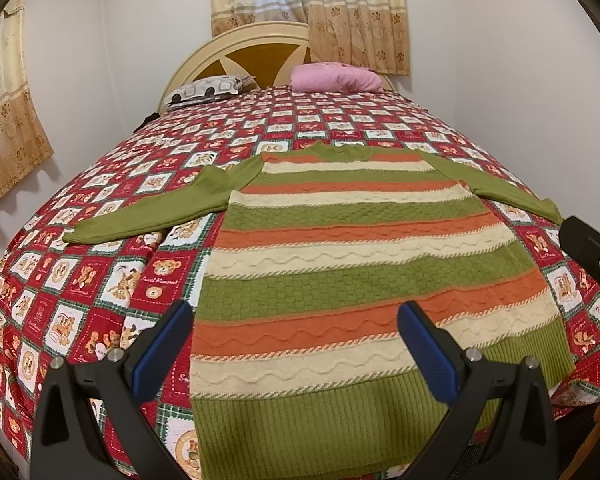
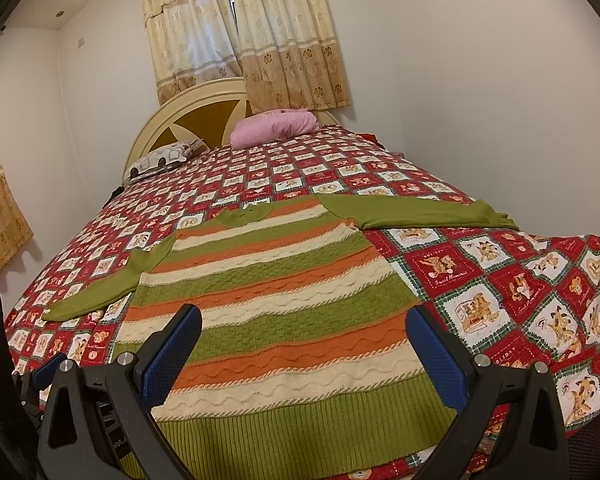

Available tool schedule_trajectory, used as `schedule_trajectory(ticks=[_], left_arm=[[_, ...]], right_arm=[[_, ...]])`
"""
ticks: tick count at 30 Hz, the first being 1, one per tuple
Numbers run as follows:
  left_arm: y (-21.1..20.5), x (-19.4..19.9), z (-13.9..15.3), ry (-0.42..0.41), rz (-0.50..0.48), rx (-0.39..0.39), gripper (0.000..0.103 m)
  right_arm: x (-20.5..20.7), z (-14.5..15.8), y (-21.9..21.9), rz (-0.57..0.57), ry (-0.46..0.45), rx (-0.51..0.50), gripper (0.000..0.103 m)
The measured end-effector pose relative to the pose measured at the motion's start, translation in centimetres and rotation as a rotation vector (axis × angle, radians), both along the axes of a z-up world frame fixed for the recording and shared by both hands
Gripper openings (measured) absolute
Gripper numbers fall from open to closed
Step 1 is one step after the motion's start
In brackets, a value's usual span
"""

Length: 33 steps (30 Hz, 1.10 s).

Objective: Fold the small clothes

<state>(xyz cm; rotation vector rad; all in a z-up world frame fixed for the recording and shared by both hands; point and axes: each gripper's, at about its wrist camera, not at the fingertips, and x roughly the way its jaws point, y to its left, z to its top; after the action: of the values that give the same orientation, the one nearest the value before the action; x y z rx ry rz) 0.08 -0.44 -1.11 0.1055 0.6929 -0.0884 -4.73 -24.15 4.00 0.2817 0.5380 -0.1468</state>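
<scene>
White walls and cream-and-gold patterned curtains frame a bed covered by a red, white and green patchwork quilt printed with teddy bears. At its far end sit a rounded cream-and-brown headboard, a pink pillow and a grey-and-white patterned pillow.

Spread flat on the quilt, hem toward the cameras and collar away, lies a knitted sweater with green, orange and cream stripes; its plain green sleeves reach outward, one ending at the left cuff, the other at the right cuff.

Both tools hover above the ribbed hem with nothing between their blue pads. The left gripper has its jaws spread wide over the hem's left half, and the right gripper is equally wide apart over the right half.

No fold appears begun. A sensible first step would be bringing each sleeve across the body. For that, pinch near the cuff, lift only enough to clear the knit, and lay the sleeve straight so the thick cable pattern does not bunch. The heavy knit will likely sag, so supporting it low should help.

Quilt squares carry small lettering: "HOLIDAY" and "Sweet Memories" appear readable in the right wrist view; other text is too small.
</scene>
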Motion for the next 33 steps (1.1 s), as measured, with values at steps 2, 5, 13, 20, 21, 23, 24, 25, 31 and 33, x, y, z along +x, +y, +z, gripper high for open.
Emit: schedule_trajectory(ticks=[2,5,13,20,21,23,24,25,31,33], left_arm=[[0.0,0.0,-0.1,0.001,-0.001,0.000,0.103],[-0.1,-0.1,-0.1,0.002,0.000,0.000,0.103],[-0.1,0.0,-0.4,0.010,-0.003,-0.001,0.103],[-0.3,0.0,-0.7,0.020,-0.005,-0.005,0.103],[-0.4,-0.1,-0.8,0.021,-0.006,-0.006,0.103],[-0.3,0.1,-0.8,0.026,-0.005,-0.006,0.103],[-0.4,0.2,-0.9,0.030,-0.005,-0.006,0.103],[-0.4,0.4,-0.9,0.033,-0.005,-0.006,0.103],[-0.1,1.4,-1.2,0.049,-0.005,-0.015,0.103],[-0.1,2.1,-1.4,0.050,-0.015,-0.017,0.103]], right_arm=[[0.2,0.0,0.0,0.001,0.002,-0.001,0.102],[0.2,0.0,0.0,0.001,0.002,0.000,0.102],[0.2,0.0,0.0,0.002,0.003,0.001,0.102],[0.5,-0.3,0.2,0.008,0.021,0.007,0.102],[0.6,-0.4,0.1,0.009,0.022,0.006,0.102],[0.7,-0.4,0.1,0.009,0.025,0.006,0.102],[0.8,-0.4,0.0,0.008,0.027,0.006,0.102],[0.9,-0.5,-0.1,0.008,0.029,0.007,0.102],[1.6,-1.4,-0.5,0.003,0.049,0.015,0.102],[2.0,-1.9,-1.0,-0.003,0.048,0.017,0.102]])
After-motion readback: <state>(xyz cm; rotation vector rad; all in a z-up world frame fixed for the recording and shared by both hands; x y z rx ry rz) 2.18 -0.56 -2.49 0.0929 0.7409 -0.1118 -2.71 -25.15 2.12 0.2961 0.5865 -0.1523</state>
